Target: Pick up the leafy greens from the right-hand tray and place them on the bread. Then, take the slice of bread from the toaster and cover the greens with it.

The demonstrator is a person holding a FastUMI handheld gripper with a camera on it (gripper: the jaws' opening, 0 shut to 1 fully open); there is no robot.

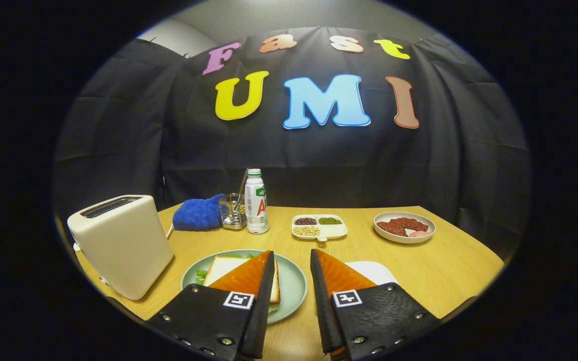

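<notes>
A slice of bread (226,268) lies on a pale green plate (294,281), with leafy greens (201,276) poking out from under its left edge. My left finger partly hides the slice. The gripper (291,258) hangs above the table with its fingers apart and nothing between them; the plate sits under and just ahead of the left finger. A white tray (372,271) peeks out behind the right finger. The cream toaster (121,243) stands to the left of the plate, and nothing rises out of its top slot.
Along the back of the wooden table (449,271) stand a blue cloth (198,213), a small wire holder (233,210), a white bottle (256,201), a divided dish of beans (319,226) and a bowl of meat (404,226).
</notes>
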